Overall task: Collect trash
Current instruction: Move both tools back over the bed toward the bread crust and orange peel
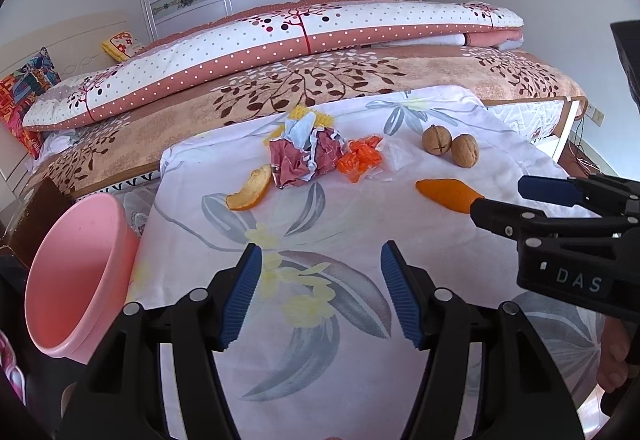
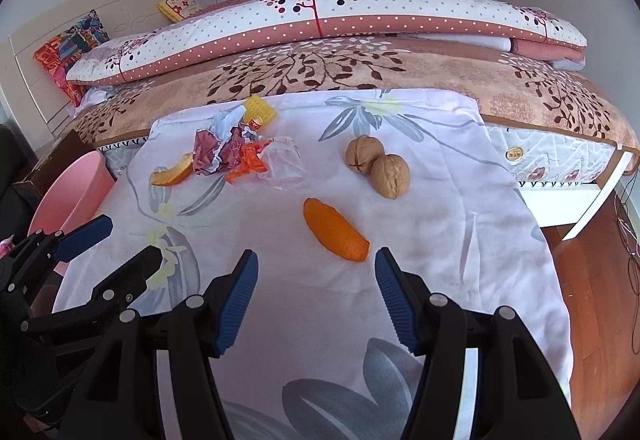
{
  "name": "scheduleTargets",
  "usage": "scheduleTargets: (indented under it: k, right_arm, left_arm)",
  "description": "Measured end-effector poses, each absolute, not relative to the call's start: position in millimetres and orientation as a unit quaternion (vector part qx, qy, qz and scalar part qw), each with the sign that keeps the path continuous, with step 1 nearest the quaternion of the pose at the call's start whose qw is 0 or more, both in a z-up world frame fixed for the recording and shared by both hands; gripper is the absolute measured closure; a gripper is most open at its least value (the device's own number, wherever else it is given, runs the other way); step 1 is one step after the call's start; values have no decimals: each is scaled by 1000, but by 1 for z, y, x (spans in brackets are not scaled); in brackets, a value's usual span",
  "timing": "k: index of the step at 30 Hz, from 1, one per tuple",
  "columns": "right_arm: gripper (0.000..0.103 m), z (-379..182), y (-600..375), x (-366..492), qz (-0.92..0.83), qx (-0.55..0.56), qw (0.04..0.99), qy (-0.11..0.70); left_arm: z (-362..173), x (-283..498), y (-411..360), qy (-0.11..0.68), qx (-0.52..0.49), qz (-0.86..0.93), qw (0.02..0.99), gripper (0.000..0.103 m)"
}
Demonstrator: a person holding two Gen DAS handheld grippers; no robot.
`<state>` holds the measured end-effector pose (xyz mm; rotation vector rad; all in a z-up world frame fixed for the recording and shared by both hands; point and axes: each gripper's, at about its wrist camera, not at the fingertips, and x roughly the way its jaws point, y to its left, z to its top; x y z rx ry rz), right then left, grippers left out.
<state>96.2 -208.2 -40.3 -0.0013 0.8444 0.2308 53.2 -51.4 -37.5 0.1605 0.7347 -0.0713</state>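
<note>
Trash lies on a white floral cloth (image 1: 320, 224): a curled orange peel (image 1: 250, 193), crumpled red paper (image 1: 304, 157), an orange wrapper (image 1: 360, 159), clear plastic (image 1: 394, 157), two walnuts (image 1: 450, 145) and a flat orange peel (image 1: 446, 193). My left gripper (image 1: 320, 296) is open and empty over the cloth's near part. My right gripper (image 2: 316, 296) is open and empty, just short of the flat orange peel (image 2: 336, 232); it also shows in the left wrist view (image 1: 500, 199). The walnuts (image 2: 378, 165) and the paper pile (image 2: 224, 153) lie beyond.
A pink bin (image 1: 76, 276) stands tilted at the cloth's left edge, also in the right wrist view (image 2: 68, 195). A bed with folded quilts (image 1: 280, 35) lies behind. A yellow packet (image 2: 260, 111) sits at the cloth's far edge. Wooden floor (image 2: 592, 280) is at right.
</note>
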Motion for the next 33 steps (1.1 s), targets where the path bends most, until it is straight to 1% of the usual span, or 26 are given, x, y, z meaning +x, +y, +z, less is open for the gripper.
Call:
scheduleTargets:
  k: [6, 10, 16, 21, 23, 28, 33]
  right_arm:
    - [43, -55, -191, 132, 123, -42, 888, 441]
    - [43, -64, -183, 139, 128, -59, 881, 451]
    - [46, -70, -187, 139, 120, -66, 882, 450]
    - [46, -77, -201, 146, 105, -56, 880, 460]
    - [49, -81, -206, 146, 104, -47, 878, 464]
    - [59, -81, -210, 146, 104, -38, 883, 457]
    - [63, -81, -214, 147, 108, -26, 884, 455]
  left_arm:
    - [-37, 53, -39, 361, 65, -26, 930, 41]
    - [-38, 52, -23, 365, 48, -16, 929, 41]
    - [-39, 58, 11, 378, -13, -7, 925, 41]
    - [-36, 66, 23, 376, -26, -9, 926, 41]
    - [-34, 72, 27, 373, -27, -8, 928, 41]
    - [-33, 98, 24, 379, -9, -15, 925, 41]
    - [-49, 132, 24, 405, -9, -9, 914, 41]
